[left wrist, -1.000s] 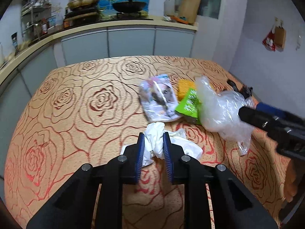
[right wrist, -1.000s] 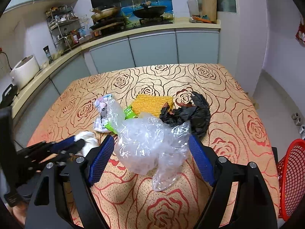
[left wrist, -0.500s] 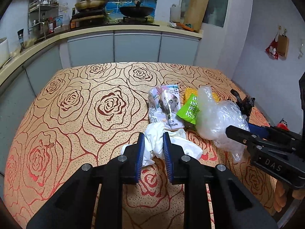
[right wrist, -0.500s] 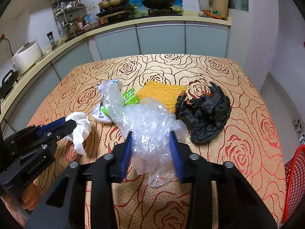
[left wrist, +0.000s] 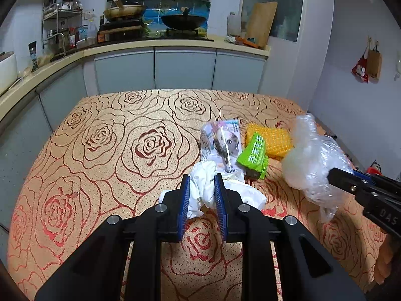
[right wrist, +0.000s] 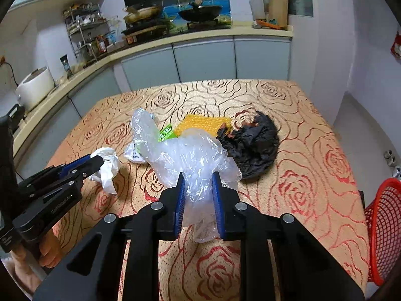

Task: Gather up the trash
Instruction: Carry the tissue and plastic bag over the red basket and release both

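A: What is held, and where?
B: Tissue [left wrist: 200,188] is pinched by the left gripper [left wrist: 201,195], film [right wrist: 193,160] by the right gripper [right wrist: 198,195], above the near table [right wrist: 300,200].
A: Why raised?
B: Presumably for carrying to the red basket [right wrist: 383,225], right.

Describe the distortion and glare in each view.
Left wrist view: fisheye bends the beige counter edge; dark vignette fills the corners. Right wrist view: same curvature, with light glinting off the crumpled clear plastic bag pinched in the right gripper.
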### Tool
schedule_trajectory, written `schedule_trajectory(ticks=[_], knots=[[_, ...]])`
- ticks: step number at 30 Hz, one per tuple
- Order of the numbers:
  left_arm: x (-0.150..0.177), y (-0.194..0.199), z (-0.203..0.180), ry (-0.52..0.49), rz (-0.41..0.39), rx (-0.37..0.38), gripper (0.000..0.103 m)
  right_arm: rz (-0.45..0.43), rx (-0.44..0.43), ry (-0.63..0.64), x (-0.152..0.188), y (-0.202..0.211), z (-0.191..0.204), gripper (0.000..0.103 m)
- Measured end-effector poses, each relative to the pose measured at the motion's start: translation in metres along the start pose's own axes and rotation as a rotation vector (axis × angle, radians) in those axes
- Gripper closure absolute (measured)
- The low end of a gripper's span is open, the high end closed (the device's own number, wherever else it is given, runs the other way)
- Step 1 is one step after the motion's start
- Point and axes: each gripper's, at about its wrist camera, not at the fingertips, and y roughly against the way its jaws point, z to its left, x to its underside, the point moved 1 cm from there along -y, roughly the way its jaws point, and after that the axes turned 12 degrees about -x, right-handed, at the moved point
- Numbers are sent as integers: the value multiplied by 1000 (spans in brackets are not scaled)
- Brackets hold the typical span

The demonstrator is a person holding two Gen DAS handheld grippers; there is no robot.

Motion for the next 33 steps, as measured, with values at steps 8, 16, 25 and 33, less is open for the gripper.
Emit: schedule_trajectory(ticks=[8, 16, 25, 33], knots=[[-12, 22, -1, 14, -66, -9, 84, -53, 5, 0, -5, 27, -1, 82], [-26, 54, -10, 6, -146, -42, 84, -120, 1, 2, -13, 55, -2, 82], [-42, 87, -37, -33, -229, -17, 84, -194, 5, -20, -16, 91, -13, 82], [-51, 108, -65, -72, -276, 20, 84, -269, 31, -49, -16, 129, -34, 82]])
